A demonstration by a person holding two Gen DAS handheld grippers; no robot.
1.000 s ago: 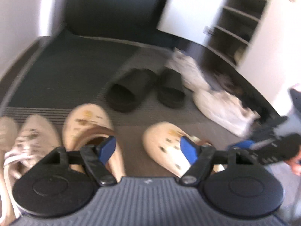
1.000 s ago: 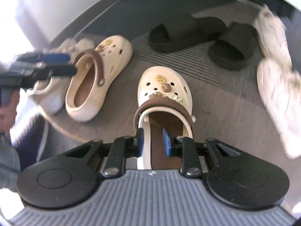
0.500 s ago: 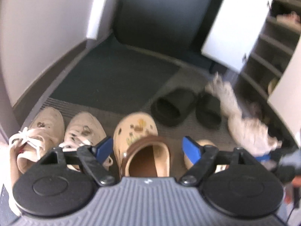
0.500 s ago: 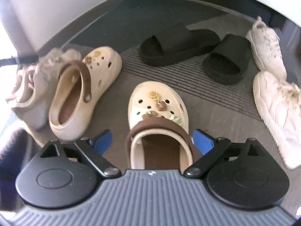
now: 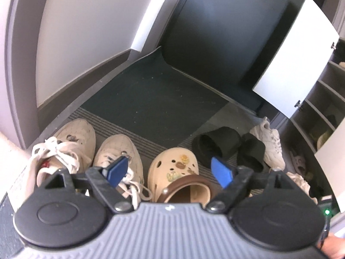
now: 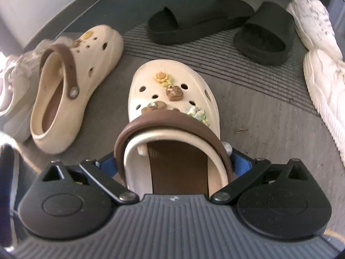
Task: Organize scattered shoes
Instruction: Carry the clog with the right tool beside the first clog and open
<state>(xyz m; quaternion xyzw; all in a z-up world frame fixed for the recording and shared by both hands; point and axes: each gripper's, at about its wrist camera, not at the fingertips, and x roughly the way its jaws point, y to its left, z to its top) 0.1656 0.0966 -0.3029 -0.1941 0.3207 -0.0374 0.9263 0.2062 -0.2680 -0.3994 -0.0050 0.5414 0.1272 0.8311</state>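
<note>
Two cream clogs with brown straps lie on the grey floor. One clog [image 6: 172, 99] lies between the open jaws of my right gripper [image 6: 174, 164], its heel at the blue pads, which stand outside the strap on both sides. The other clog [image 6: 71, 86] lies to its left, beside beige sneakers [image 6: 13, 79]. In the left wrist view, my left gripper [image 5: 170, 170] is open and empty above that clog [image 5: 174, 170], with the two laced sneakers [image 5: 71, 146] to its left.
Two black slides [image 6: 215, 23] lie on the ribbed mat beyond the clogs. Two white sneakers [image 6: 323, 64] lie at the right. A dark doormat [image 5: 155, 99] fills the corner by the wall. An open shoe cabinet [image 5: 319, 108] with shelves stands at the right.
My right gripper opened from nearly shut and moved forward, so the clog's heel now sits between its jaws. My left gripper swung left and now looks over the other clog and the sneakers.
</note>
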